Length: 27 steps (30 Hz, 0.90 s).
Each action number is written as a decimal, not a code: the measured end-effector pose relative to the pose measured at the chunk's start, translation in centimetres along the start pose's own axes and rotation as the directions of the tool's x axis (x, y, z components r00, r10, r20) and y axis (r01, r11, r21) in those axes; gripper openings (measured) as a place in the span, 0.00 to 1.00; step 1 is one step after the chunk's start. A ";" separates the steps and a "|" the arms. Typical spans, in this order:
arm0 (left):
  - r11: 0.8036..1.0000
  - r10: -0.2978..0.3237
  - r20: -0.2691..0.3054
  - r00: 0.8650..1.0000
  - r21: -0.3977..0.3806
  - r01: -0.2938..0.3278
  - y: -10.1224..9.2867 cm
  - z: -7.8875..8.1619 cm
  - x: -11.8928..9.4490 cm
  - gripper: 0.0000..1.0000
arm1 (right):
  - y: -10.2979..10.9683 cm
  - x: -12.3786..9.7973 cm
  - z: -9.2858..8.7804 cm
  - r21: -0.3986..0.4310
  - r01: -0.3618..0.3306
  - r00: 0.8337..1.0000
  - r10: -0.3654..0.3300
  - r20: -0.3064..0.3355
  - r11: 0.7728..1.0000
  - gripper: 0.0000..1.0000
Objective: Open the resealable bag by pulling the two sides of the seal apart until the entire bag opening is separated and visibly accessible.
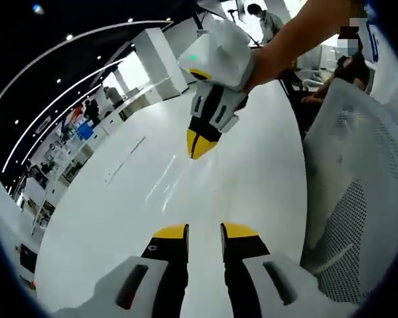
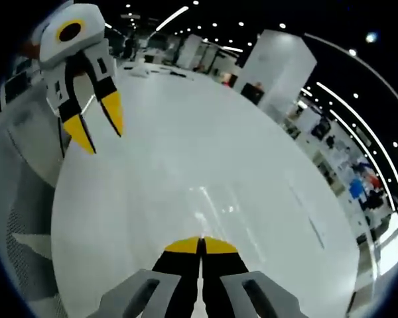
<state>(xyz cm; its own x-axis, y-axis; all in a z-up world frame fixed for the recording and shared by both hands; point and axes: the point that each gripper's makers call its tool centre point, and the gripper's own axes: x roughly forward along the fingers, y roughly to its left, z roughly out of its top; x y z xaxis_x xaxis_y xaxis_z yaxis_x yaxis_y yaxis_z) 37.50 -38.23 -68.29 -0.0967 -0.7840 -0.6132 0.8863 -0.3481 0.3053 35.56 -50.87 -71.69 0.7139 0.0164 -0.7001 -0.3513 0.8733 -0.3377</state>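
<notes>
In the left gripper view my left gripper [image 1: 204,232] rises from the bottom over the white table [image 1: 113,218], its yellow-tipped jaws apart with nothing between them. My right gripper [image 1: 199,144] hangs above the table further off, held by a person's hand [image 1: 272,59], its yellow tips pressed together. In the right gripper view my right gripper [image 2: 200,246] is shut on nothing above the glossy table [image 2: 219,152]. My left gripper [image 2: 96,126] comes in at the upper left, open, tips pointing down at the table.
A white mesh chair back [image 1: 358,199] stands close beside the table and also appears as a chair back [image 2: 26,225] at the left edge. People [image 1: 268,20] and desks are far behind. White pillar [image 2: 278,69] stands beyond the table.
</notes>
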 end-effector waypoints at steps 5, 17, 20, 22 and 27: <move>0.999 0.011 -0.004 1.000 -0.040 -0.011 0.0 -0.4 -0.1 0.22 | -0.3 0.2 -0.4 -0.021 0.008 1.000 -0.008 -0.013 1.000 0.00; 0.987 0.024 -0.003 1.000 -0.158 -0.024 -0.5 -1.5 -1.6 0.35 | -0.6 0.8 -0.6 -0.013 -0.003 1.000 0.003 -0.009 1.000 0.00; 0.985 0.034 -0.003 0.999 -0.168 -0.034 -0.9 -1.8 -2.1 0.35 | -0.6 1.1 -0.8 -0.045 -0.005 1.000 0.004 -0.018 0.999 0.00; 0.984 0.040 -0.008 0.999 -0.175 -0.041 -1.0 -2.1 -2.3 0.35 | -0.6 1.3 -1.0 -0.059 -0.011 0.999 0.009 -0.031 0.998 0.00; 0.979 0.050 -0.015 0.999 -0.195 -0.052 -1.2 -2.9 -2.7 0.35 | -0.9 1.5 -1.5 -0.048 -0.006 0.999 0.004 -0.050 0.999 0.00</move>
<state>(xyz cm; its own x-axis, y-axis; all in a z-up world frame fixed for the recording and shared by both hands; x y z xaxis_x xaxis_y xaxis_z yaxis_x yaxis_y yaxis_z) 37.98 -34.18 -69.06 -0.0455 -0.7929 -0.6076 0.9615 -0.1999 0.1888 36.03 -52.36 -73.42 0.6815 -0.0043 -0.7318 -0.3842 0.8490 -0.3628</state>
